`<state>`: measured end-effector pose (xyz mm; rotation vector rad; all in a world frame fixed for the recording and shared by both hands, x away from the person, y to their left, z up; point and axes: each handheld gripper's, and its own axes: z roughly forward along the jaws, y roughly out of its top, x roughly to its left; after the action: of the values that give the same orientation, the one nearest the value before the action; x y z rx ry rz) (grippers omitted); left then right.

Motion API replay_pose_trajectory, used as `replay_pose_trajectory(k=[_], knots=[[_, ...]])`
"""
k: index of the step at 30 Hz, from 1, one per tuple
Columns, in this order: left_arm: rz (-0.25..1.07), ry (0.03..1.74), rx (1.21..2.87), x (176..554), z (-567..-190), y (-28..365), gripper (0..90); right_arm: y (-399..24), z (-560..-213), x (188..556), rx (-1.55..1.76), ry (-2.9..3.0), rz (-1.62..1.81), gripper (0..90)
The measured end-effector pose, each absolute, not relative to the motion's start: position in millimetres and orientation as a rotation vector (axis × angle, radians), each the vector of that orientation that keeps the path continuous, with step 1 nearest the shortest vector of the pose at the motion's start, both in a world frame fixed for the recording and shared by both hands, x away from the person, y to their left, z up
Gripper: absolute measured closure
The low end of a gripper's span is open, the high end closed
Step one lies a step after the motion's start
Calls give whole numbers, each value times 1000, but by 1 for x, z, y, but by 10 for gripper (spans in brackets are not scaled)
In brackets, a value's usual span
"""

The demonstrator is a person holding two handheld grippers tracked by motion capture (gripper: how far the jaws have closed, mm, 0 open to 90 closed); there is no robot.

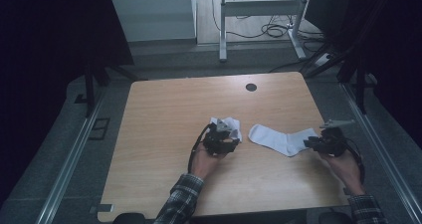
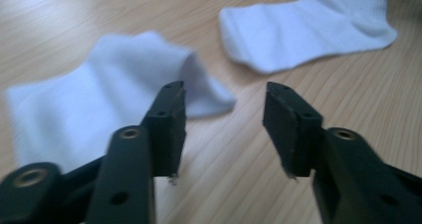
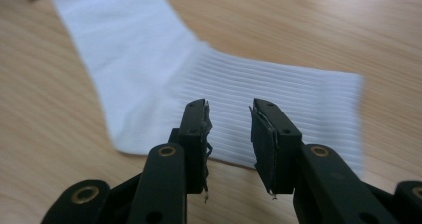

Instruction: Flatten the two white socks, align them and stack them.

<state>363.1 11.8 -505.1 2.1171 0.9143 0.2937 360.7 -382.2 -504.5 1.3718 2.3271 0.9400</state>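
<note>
Legible text: none was found.
Labels, brands, numbers: none could be read on any surface in the views.

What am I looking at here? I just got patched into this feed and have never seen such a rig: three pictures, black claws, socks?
There is no robot. A person at a wooden table holds a hand-held gripper in each hand, a two-jaw black clamp with its own camera. The high view looks down from above the person's side: the left gripper is by the crumpled sock, the right gripper at the cuff end of the flat sock. The other two pictures look along each gripper's own jaws. In the left gripper view the jaws stand wide open above bare wood, just short of the crumpled sock. In the right gripper view they stand open over the ribbed cuff. Nothing is held yet.
</note>
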Motion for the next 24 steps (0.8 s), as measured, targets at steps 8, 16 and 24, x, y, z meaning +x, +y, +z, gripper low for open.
replay_pose_trajectory(k=[8, 16, 24], knots=[[310, 884, 2145, 387, -505, -35, 648, -420, -499, 362, 1422, 2213, 902, 714], [372, 938, 2159, 403, -517, -62, 530, -427, -504, 369, 1471, 2168, 939, 639], [374, 983, 2187, 409, -531, -69, 622, -418, -519, 374, 1471, 2203, 889, 657]])
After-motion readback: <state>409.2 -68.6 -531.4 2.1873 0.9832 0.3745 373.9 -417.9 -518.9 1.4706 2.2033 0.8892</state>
